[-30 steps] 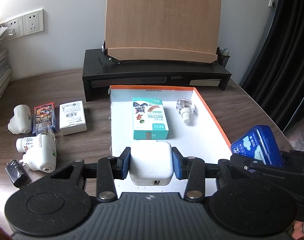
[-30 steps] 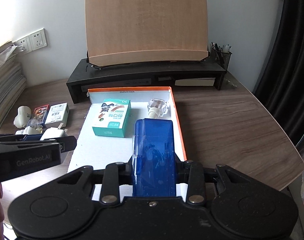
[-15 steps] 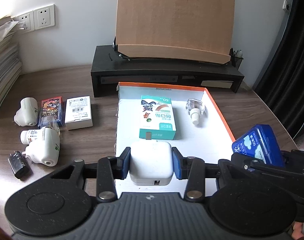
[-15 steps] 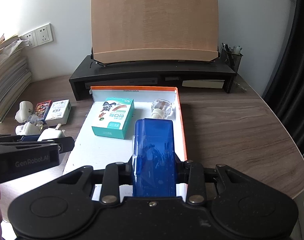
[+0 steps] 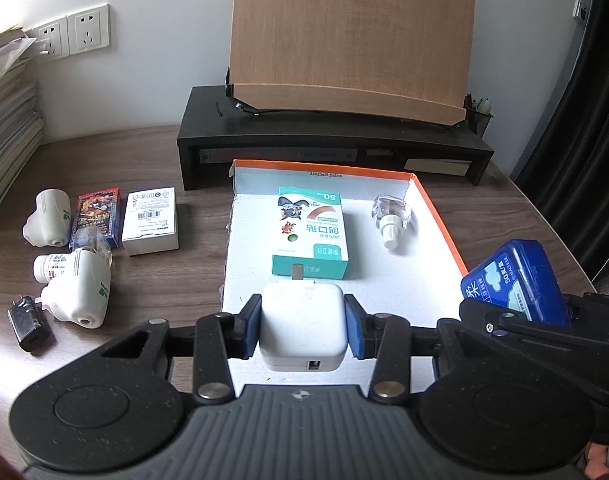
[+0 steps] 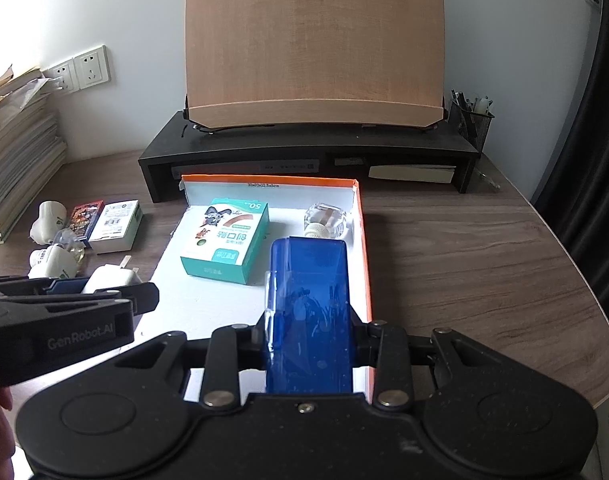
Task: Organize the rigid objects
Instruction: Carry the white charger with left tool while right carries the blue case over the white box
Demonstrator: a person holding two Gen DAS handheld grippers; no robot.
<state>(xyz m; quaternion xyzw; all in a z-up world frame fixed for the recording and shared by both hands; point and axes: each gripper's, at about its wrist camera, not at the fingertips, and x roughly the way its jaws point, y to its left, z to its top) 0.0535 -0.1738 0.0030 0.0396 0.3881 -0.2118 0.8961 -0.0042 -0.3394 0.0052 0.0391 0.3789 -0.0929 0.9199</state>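
Two items already inside orange-rimmed white cardboard tray [image 5: 436, 216]: teal plaster box [image 5: 310, 236], clear glass bottle [image 5: 390, 216]. Left tool [image 5: 303, 322] clamps white square charger [image 5: 302, 326] above tray's near edge; right tool [image 6: 310, 338] clamps blue plastic case [image 6: 308, 312] above tray's right side. Six small items left of tray on desk [image 5: 164, 280] remain.

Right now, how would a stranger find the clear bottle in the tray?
Look inside the orange-rimmed tray before the black stand. The clear bottle lies on its side in the far right corner, beside the teal box. It alone is transparent, with a white cap.
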